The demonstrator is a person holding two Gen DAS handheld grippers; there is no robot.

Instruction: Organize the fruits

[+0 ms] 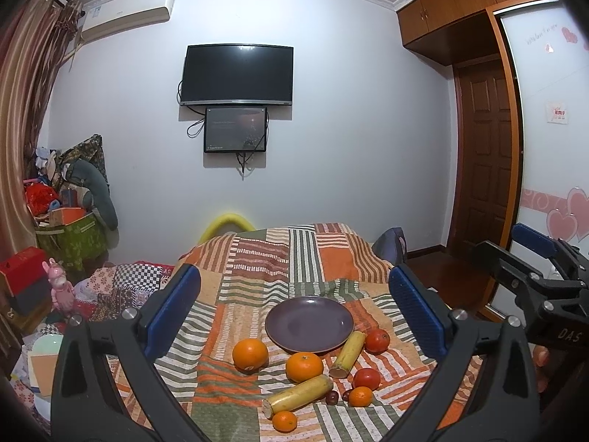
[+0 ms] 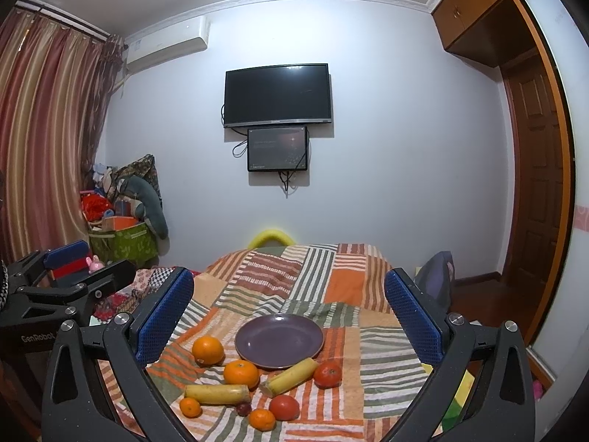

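left tool (image 1: 294, 316) spread, empty | right tool (image 2: 289, 313) spread, empty | fruit beside purple plate (image 2: 257, 353) on bed quilt (image 2: 386, 353) | risk: big orange (image 2: 208, 350) rolls on soft quilt; grapes (image 2: 243, 409) crush easily

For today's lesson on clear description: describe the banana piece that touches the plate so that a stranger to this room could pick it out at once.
Start at the purple plate on the striped patchwork cloth. At its near right rim lies a short yellow banana piece, slanting from the rim toward the camera. The other banana piece lies level, nearer the camera and clear of the plate, beside a small mandarin.
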